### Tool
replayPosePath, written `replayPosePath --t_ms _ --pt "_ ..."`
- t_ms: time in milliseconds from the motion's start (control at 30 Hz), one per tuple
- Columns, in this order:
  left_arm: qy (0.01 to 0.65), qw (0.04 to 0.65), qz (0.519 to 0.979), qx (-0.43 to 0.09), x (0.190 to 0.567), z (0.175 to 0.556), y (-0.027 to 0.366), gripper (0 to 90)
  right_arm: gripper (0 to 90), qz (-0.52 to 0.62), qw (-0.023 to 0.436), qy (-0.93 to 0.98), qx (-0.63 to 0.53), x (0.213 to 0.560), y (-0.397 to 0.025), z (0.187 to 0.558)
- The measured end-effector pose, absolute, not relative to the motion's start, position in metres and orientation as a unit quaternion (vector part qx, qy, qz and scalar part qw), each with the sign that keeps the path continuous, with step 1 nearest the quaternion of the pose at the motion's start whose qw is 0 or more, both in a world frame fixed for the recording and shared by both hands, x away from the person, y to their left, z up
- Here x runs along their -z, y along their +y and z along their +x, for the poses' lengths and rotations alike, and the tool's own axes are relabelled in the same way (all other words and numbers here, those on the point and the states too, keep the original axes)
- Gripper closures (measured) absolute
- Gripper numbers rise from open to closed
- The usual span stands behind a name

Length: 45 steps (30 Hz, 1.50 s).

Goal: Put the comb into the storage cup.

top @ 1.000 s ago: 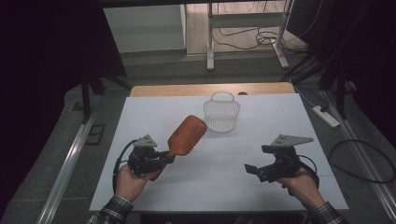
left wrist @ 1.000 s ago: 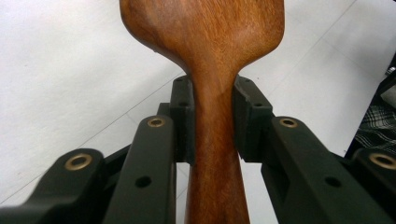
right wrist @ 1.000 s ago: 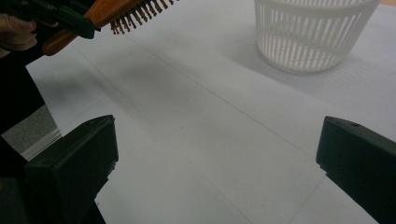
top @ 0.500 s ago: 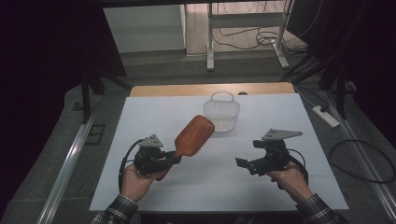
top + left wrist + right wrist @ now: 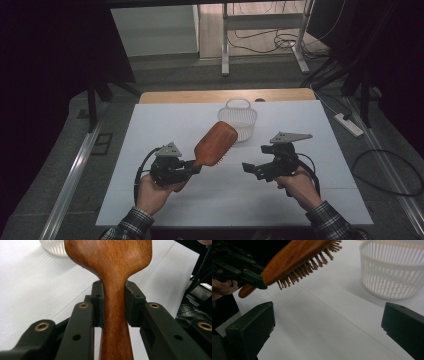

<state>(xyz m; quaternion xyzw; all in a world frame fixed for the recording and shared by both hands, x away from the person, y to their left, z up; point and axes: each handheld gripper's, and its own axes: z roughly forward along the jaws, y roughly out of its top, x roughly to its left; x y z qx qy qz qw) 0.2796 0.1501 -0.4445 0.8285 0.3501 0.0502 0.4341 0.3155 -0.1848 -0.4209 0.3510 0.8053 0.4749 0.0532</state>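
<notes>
Nearest, at left: left gripper point(image 5: 192, 167) clamped on brush point(image 5: 216, 143) handle, head raised, tilted toward basket point(image 5: 239, 118). Right gripper point(image 5: 250, 169) close by, jaws wide apart, empty. Narrow grip far from heavy head: likely swivel or slip, perhaps knocking basket aside.

A white slatted basket point(image 5: 239, 118) stands on the white table point(image 5: 150, 130), toward its far edge. Beyond the table, cables point(image 5: 270, 40) lie on the floor, and a power strip point(image 5: 350, 125) lies right of it.
</notes>
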Motion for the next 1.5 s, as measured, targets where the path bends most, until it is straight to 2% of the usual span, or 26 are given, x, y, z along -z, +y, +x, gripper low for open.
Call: replayPosePath --t_ms 500,667,1333,1500 --pt "0.339 0.444 0.828 -0.053 0.443 0.28 0.136 71.8 0.0 0.353 0.035 0.81 -0.467 0.418 -0.159 0.324" --pt "0.338 0.45 0.825 -0.049 0.442 0.281 0.133 71.8 0.0 0.359 0.016 0.805 -0.473 0.416 -0.153 0.328" --pt "0.333 0.47 0.816 -0.053 0.437 0.282 0.114 71.8 0.0 0.382 0.0 0.785 -0.487 0.411 -0.13 0.351" --pt "0.33 0.472 0.816 -0.057 0.437 0.282 0.111 71.8 6.9 0.384 -0.008 0.775 -0.501 0.411 -0.132 0.353"
